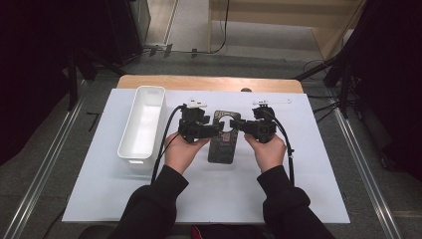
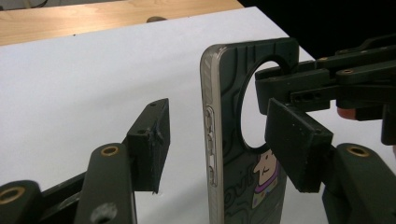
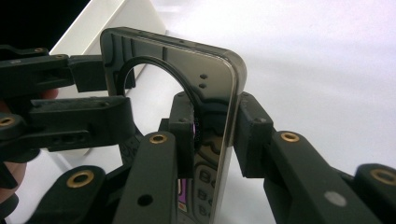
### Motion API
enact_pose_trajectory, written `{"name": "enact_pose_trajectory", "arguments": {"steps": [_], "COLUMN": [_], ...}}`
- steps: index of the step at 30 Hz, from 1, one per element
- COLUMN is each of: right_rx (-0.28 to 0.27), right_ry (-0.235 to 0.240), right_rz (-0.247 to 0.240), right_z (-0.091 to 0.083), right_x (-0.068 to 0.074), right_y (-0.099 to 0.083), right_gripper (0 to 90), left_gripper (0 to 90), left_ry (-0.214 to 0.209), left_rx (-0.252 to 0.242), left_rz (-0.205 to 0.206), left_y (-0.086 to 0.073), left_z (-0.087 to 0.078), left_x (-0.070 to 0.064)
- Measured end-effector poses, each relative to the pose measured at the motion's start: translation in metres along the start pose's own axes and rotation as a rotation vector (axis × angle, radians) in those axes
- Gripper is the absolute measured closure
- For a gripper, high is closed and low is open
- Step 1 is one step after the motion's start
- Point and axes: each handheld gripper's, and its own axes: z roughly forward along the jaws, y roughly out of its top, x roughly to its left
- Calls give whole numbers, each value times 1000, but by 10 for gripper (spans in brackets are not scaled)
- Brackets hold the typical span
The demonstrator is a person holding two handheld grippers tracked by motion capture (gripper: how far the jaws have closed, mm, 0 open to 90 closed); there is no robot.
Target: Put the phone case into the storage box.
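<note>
Phone case (image 1: 222, 142) sits mid-table on the white mat (image 1: 308, 199), just right of the white bin (image 1: 142, 122), its top end w/ the round camera cutout lifted between both tools. Right gripper (image 3: 212, 128) is clamped on the case's side wall next to the cutout; left gripper (image 2: 224, 140) has jaws apart, straddling the opposite edge w/ the button strip, not yet closed on it. Looks light, thin, flexy and prob a bit slick, so it'll likely bow if squeezed mid-span; better to pinch the stiffer rim near a corner, w/ gentle pressure.
</note>
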Motion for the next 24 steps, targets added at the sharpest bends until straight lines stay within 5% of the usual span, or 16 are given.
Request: {"name": "enact_pose_trajectory", "arguments": {"steps": [24], "right_rx": [-10], "right_ry": [-5], "right_rz": [-2], "right_z": [2], "right_x": [8], "right_y": [0], "right_gripper": [700], "left_gripper": [657], "left_ry": [11], "left_rx": [18], "left_rz": [-4], "left_y": [2], "left_z": [6], "left_x": [0]}}
